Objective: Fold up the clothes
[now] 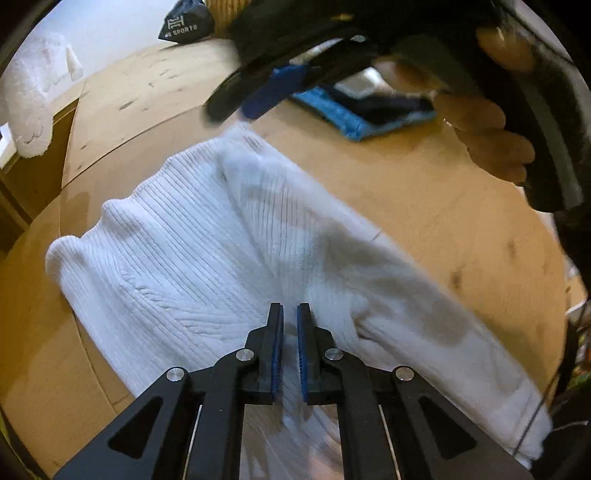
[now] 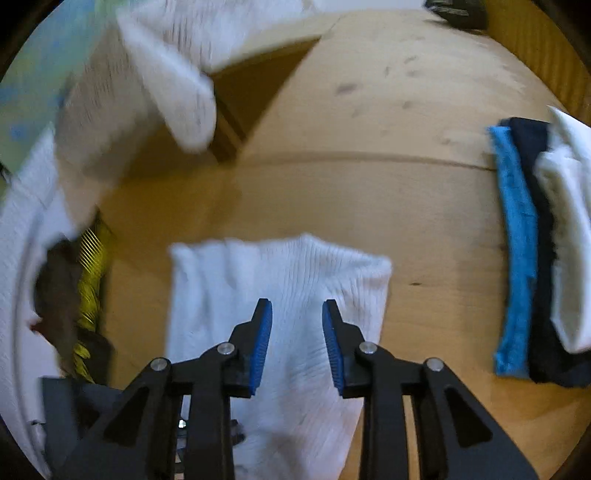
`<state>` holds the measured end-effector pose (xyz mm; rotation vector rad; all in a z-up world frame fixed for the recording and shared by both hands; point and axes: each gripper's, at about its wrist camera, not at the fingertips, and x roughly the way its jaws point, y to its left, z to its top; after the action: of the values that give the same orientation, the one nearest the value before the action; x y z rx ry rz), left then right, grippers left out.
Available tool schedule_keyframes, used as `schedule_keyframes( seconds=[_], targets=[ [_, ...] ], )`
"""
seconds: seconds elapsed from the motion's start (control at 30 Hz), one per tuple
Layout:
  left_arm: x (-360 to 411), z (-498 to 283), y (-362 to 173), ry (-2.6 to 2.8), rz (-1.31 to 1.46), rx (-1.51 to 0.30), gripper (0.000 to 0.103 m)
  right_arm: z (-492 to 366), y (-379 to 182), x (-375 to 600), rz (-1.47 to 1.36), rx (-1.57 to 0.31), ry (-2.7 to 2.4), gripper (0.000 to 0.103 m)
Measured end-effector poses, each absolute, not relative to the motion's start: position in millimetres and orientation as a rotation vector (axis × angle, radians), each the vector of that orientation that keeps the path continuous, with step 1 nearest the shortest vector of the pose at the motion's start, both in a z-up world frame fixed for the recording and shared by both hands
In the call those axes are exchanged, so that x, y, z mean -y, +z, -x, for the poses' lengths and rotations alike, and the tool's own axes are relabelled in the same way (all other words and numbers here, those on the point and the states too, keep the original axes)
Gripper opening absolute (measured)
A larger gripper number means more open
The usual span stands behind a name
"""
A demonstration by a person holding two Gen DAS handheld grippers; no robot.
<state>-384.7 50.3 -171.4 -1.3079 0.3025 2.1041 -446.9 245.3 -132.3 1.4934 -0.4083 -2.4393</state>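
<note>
A white ribbed knit garment (image 1: 207, 236) lies spread on the wooden table (image 1: 424, 206); it also shows in the right wrist view (image 2: 284, 280). My left gripper (image 1: 290, 308) hovers just above its near part, jaws nearly closed with a narrow gap and nothing between them. My right gripper (image 2: 297, 306) is open and empty above the garment's near edge. It shows in the left wrist view (image 1: 258, 96) as a blurred black and blue shape held by a hand above the table's far side.
A stack of folded clothes, blue, dark and white (image 2: 535, 243), lies at the right; it also shows in the left wrist view (image 1: 354, 114). White clothes (image 2: 170, 74) hang at the upper left over a table gap. A dark sports bag (image 1: 184, 22) sits far back.
</note>
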Motion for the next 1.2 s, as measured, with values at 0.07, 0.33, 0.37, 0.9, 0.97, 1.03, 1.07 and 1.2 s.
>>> schedule_keyframes(
  seconds=[0.07, 0.33, 0.37, 0.9, 0.97, 1.03, 1.07, 1.2],
  targets=[
    [-47.1, 384.4, -164.7, 2.106, 1.294, -0.276, 0.009, 446.9, -131.8, -256.5, -1.498, 0.423, -2.463, 0.028],
    [-47.8, 384.9, -160.8, 2.094, 1.273, -0.313, 0.010, 467.6, -186.8, -191.4, -1.707, 0.177, -2.372, 0.031],
    [-47.0, 383.5, -161.6, 2.090, 1.277, -0.323, 0.010, 469.1, -192.3, -181.2, -1.747, 0.101, -2.371, 0.035],
    [-91.1, 379.3, -187.1, 2.028, 1.289, -0.520, 0.019, 462.4, -204.9, -170.1, -1.766, -0.006, -2.430, 0.021],
    [-93.9, 377.5, -183.2, 2.050, 1.265, -0.509, 0.010, 460.0, -202.3, -170.2, -1.744, 0.016, -2.428, 0.017],
    [-96.2, 372.4, -177.4, 2.065, 1.238, -0.515, 0.010, 457.7, -197.0, -171.4, -1.721, 0.051, -2.425, 0.017],
    [-95.8, 368.2, -173.2, 2.075, 1.227, -0.530, 0.010, 457.0, -193.6, -172.1, -1.710, 0.062, -2.423, 0.017],
    [-91.9, 354.8, -159.8, 2.106, 1.199, -0.572, 0.010, 452.7, -183.6, -168.1, -1.680, 0.065, -2.405, 0.017]
  ],
)
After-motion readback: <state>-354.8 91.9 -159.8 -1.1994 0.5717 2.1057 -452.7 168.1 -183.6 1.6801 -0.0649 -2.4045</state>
